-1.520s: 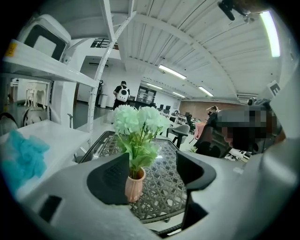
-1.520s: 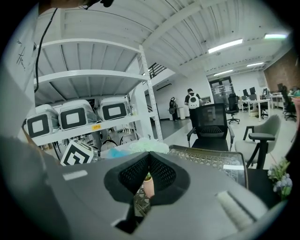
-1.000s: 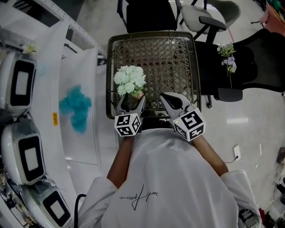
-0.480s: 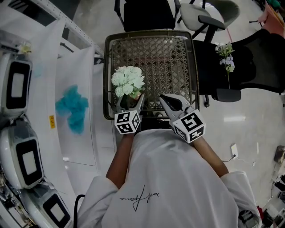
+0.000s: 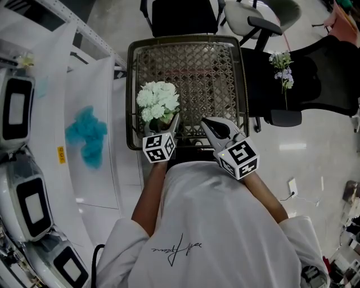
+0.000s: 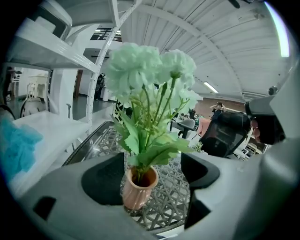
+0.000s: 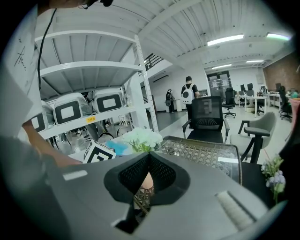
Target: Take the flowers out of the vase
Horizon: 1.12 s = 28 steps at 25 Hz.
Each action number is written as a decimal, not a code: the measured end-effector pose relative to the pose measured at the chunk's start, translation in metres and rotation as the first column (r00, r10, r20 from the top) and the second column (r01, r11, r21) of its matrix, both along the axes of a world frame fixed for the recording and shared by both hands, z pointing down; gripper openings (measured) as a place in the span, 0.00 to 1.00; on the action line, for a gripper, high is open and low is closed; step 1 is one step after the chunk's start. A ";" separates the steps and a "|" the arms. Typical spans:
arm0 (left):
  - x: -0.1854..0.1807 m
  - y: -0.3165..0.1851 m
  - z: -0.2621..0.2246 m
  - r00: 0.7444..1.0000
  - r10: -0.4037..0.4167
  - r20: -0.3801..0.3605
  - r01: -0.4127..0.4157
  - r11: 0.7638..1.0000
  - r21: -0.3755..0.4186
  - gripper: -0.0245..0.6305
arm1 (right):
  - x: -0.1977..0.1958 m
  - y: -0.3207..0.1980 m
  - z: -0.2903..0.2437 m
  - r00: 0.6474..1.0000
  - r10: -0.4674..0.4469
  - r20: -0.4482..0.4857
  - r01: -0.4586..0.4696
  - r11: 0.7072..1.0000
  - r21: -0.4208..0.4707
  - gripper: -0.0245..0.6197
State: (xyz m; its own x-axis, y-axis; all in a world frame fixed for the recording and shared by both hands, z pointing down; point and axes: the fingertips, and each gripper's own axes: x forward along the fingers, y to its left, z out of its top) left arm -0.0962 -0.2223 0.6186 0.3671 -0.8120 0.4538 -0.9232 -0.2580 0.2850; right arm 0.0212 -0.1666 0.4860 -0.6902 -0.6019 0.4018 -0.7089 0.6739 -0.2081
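White flowers [image 5: 158, 100] stand upright in a small terracotta vase [image 5: 167, 120] near the front left corner of a woven table [image 5: 208, 73]. My left gripper [image 5: 163, 127] is open, one jaw on each side of the vase. In the left gripper view the vase [image 6: 137, 190] sits between the pads with a gap on both sides, and the flowers [image 6: 147, 70] rise above my left gripper [image 6: 152, 176]. My right gripper [image 5: 210, 125] is shut and empty over the table's front edge, right of the vase. In the right gripper view my right gripper [image 7: 149, 157] points towards the flowers [image 7: 140, 137].
A sprig of purple flowers [image 5: 281, 67] lies on a black office chair [image 5: 315, 84] to the right. A teal cloth [image 5: 85, 135] lies on the white shelf [image 5: 107, 169] to the left, beside white machines [image 5: 17, 107]. More chairs [image 5: 180, 17] stand behind the table.
My left gripper has moved forward, closer round the vase. The right gripper has hardly moved. The head camera has shifted a little.
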 end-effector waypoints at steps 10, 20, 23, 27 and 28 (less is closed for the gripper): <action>-0.006 -0.009 0.002 1.000 0.001 -0.016 -0.001 1.000 -0.002 0.60 | -0.001 -0.002 0.003 1.000 0.004 -0.005 -0.005 1.000 -0.013 0.05; -0.002 -0.014 -0.006 1.000 0.027 -0.007 -0.027 0.999 0.038 0.45 | -0.008 -0.004 0.005 1.000 -0.001 -0.011 0.001 1.000 -0.021 0.05; -0.003 -0.015 -0.005 0.999 0.033 -0.003 -0.033 0.999 0.038 0.41 | -0.009 -0.005 0.005 1.000 -0.002 -0.014 0.002 1.000 -0.023 0.05; -0.002 -0.016 -0.007 0.999 0.043 0.000 -0.043 0.999 0.034 0.37 | -0.010 -0.005 0.005 1.000 -0.004 -0.017 0.004 1.000 -0.025 0.05; -0.002 -0.016 -0.007 0.999 0.045 0.004 -0.045 0.998 0.033 0.36 | -0.011 -0.005 0.005 1.000 -0.005 -0.017 0.004 1.000 -0.025 0.05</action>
